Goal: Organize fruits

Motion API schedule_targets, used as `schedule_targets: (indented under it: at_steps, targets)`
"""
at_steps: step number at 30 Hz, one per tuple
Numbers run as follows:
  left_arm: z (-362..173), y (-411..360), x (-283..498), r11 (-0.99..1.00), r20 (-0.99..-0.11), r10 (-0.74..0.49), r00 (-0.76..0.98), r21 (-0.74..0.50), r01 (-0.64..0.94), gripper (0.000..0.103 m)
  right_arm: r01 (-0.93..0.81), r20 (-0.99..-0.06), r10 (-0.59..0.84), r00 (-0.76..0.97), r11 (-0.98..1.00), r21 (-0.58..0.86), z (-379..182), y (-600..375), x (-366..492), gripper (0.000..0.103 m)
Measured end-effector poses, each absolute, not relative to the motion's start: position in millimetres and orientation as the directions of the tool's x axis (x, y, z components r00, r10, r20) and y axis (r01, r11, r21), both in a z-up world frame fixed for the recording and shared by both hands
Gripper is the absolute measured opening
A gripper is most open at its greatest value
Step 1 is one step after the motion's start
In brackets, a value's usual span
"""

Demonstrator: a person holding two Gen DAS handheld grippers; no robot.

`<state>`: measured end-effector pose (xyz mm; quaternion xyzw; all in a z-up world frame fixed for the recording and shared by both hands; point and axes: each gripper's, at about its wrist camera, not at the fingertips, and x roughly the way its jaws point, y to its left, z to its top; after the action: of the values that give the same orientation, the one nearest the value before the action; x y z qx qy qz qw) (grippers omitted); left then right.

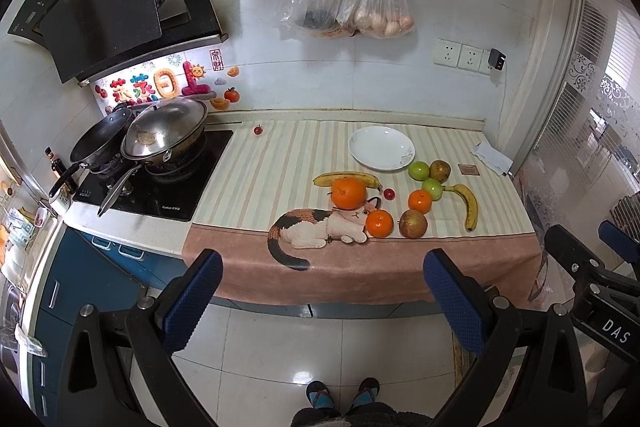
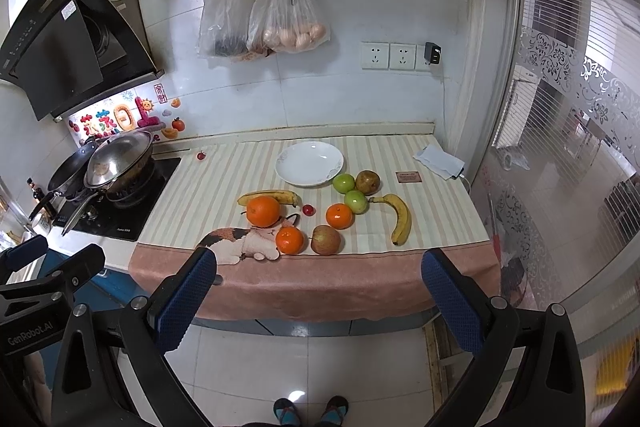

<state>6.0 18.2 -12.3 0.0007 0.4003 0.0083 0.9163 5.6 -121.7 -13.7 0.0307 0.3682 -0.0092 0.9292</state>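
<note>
— Fruit lay loose on the counter (image 1: pixel 256 163) in the left wrist view: three oranges, two bananas, green apples, all near the empty plate (image 1: pixel 382 148). The left claw (image 1: pixel 322 295) hung back over the floor, jaws wide apart, nothing in them.

— What worried you?

— The big orange (image 1: pixel 349 193) touched one banana (image 1: pixel 346 179), and a small red fruit (image 1: pixel 389 193) sat just beside them. A reach there would likely nudge the neighbours and set something rolling.

— And the right wrist view?

— The right claw (image 2: pixel 320 293) was spread open too, also short of the counter. The red apple (image 2: pixel 325 239) and an orange (image 2: pixel 289 239) sat near the front edge, where the cloth (image 2: pixel 360 279) draped over. A push could send either to the floor.
</note>
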Motion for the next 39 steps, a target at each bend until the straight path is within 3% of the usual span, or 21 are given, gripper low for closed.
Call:
schedule_targets:
  at_steps: [29, 39]
  targets:
    - [-6, 20, 13, 1.000, -0.729, 0.008, 0.684, 0.007, -0.004, 0.103, 0.057, -0.683, -0.008, 0.731, 0.997, 0.049, -15, -114, 8, 0.103]
    - [-29, 28, 55, 1.000, -0.765, 0.002, 0.644, -0.008, -0.012, 0.103, 0.105, -0.706, 0.047, 0.707, 0.980, 0.171, -42, -131, 34, 0.103]
